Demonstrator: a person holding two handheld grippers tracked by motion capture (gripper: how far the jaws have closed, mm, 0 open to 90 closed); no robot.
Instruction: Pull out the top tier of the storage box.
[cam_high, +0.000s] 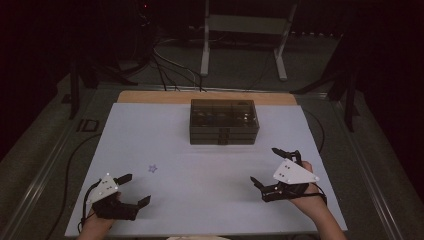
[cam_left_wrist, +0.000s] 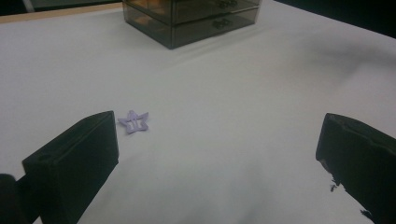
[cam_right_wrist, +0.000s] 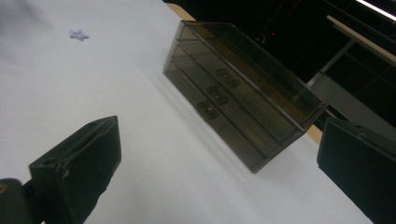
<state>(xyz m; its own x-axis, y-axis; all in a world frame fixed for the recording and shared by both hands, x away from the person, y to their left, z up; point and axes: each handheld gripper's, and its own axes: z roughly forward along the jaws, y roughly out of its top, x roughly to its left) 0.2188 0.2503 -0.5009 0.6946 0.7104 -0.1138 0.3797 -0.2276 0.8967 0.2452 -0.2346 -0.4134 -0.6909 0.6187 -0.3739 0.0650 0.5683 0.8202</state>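
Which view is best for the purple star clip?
Left gripper view: the purple star clip lies close, just past the left jaw, cut-out slots visible. The high view shows a small faint star; the right gripper view shows it far off near the top edge.

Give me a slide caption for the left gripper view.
Open left tool facing a purple star-shaped clip, with a smoky drawer box beyond.

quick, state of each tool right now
Left tool: open, holding nothing, near the small lilac star-shaped clip.
Right tool: open, holding nothing.
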